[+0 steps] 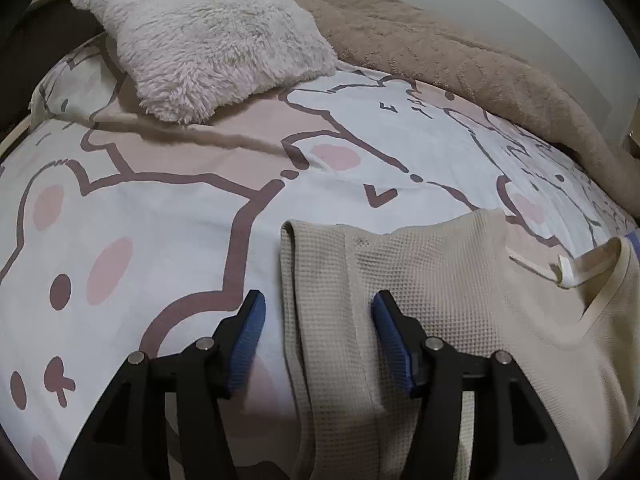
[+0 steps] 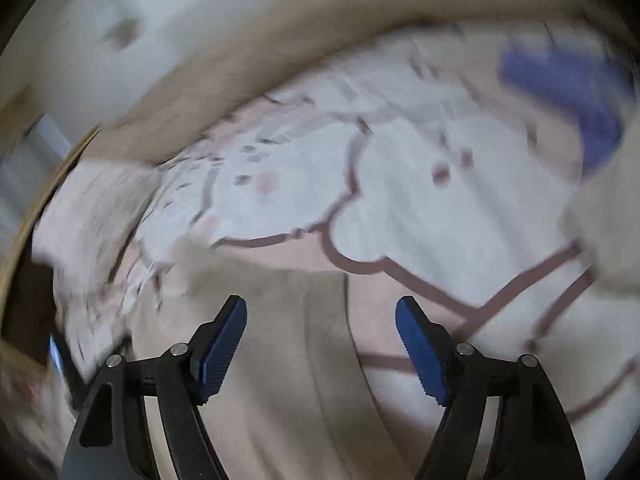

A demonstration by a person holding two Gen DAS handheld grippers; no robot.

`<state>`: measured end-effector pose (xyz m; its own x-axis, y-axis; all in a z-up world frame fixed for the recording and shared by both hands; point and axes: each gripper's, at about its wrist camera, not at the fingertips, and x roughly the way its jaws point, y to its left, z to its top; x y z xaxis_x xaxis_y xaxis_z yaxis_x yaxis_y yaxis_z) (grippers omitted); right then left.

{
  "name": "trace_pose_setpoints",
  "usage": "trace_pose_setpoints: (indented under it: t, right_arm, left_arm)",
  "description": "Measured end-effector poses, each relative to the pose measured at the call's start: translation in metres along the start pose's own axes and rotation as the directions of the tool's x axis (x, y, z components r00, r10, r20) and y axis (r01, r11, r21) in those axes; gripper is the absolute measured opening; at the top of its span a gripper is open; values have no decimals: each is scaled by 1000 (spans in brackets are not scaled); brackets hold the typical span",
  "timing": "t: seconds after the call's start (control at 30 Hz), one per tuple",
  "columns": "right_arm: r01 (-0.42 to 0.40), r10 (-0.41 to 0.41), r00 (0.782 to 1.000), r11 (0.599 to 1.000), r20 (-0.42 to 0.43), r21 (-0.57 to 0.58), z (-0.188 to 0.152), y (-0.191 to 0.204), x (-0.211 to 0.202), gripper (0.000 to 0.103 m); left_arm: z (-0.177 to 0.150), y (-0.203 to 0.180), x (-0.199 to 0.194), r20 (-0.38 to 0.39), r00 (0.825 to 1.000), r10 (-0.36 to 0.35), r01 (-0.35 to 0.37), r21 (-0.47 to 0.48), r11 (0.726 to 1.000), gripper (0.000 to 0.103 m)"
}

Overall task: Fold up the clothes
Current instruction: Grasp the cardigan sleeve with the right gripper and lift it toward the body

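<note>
A cream waffle-knit shirt [image 1: 460, 312] lies flat on the bed, its collar [image 1: 592, 268] at the right. Its left sleeve is folded in, forming a straight edge. My left gripper [image 1: 318, 308] is open and hovers over that folded edge, one finger over the sheet and one over the shirt. In the blurred right wrist view my right gripper [image 2: 320, 316] is open above another straight edge of the shirt [image 2: 288, 344]. It holds nothing.
The bed has a white and pink bear-print sheet [image 1: 160, 208]. A fluffy white pillow [image 1: 208, 36] lies at the back, a beige blanket [image 1: 480, 64] along the far side. A blue-purple item [image 2: 568, 88] lies at the right.
</note>
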<state>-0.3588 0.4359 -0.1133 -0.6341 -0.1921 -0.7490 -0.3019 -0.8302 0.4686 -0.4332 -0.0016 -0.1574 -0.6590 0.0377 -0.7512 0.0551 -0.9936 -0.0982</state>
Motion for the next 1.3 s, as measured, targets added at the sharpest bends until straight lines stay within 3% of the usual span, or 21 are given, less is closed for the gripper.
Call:
trace_pose_setpoints:
  t: [0.1,0.13,0.2,0.23,0.27,0.33,0.37,0.43,0.5,0.53,0.6,0.67,0.77,0.83,0.9,0.93,0.97,1.03,1.1,1.3]
  right_arm:
    - [-108,138,983,967,-123,229,-1,-25,49,76]
    - [-119,151,982,961,-113,250,-3,-25,55,76]
    - [-168,192,976,966,-105,198,-8,-11,52,46]
    - [-193,212,972,966,-102,171,-10,-4,51,15]
    - [-202,216,970,971,-112,130,-13,6,46,8]
    - [-153,151,988,985,-36,-76,-27,41,19,8]
    - [-136,139,990,973,-1,-186,-37,62,2,7]
    - [-125,146,989,920,29,-371,-66,99,-25,7]
    - [-142,164,986,816,-10,-560,-110,137,-43,7]
    - [-147,151,987,745,-50,-651,-139,151,-49,7]
    - [-78,66,997,605,-49,-792,-194,163,-53,7]
    - [-17,-20,999,436,-28,-900,-250,174,-56,8]
    - [70,-54,997,369,54,-927,-275,172,-65,9]
    - [85,-69,996,392,63,-916,-271,168,-70,15]
    - [99,-64,995,422,80,-901,-267,164,-84,41]
    - [104,-55,995,432,89,-896,-265,163,-92,65]
    - [107,-31,994,424,104,-899,-267,163,-100,72]
    - [156,24,984,378,178,-913,-266,170,-114,72]
    - [176,63,975,368,213,-913,-259,175,-118,72]
    - [108,-29,994,366,104,-924,-252,180,-66,72]
  left_arm:
    - [1,0,1,4,1000,-7,7,2,1000,61]
    - [1,1,2,5,1000,-12,12,0,1000,61]
    - [1,3,2,7,1000,-22,22,-6,1000,61]
    - [1,4,2,9,1000,-25,25,-8,1000,61]
    - [0,4,2,10,1000,-28,28,-10,1000,61]
    - [0,5,1,12,999,-33,33,-14,999,61]
    - [0,6,1,13,999,-36,37,-16,999,61]
    - [1,7,1,14,999,-44,45,-23,999,61]
    - [1,9,1,16,999,-52,53,-29,998,61]
    - [1,9,1,17,998,-54,55,-31,998,61]
    - [1,9,1,18,998,-58,59,-34,998,61]
    - [0,10,0,19,998,-62,63,-37,997,61]
    - [0,12,0,21,997,-70,71,-43,997,61]
    - [0,12,0,21,997,-74,75,-46,996,61]
    - [0,12,0,21,997,-76,77,-47,996,61]
    - [0,12,0,22,997,-78,79,-48,996,61]
    - [0,13,0,22,997,-79,80,-49,996,61]
    - [0,13,0,22,997,-80,81,-49,995,61]
    - [0,13,0,22,997,-80,81,-50,995,62]
    - [0,13,0,24,996,-86,87,-55,995,62]
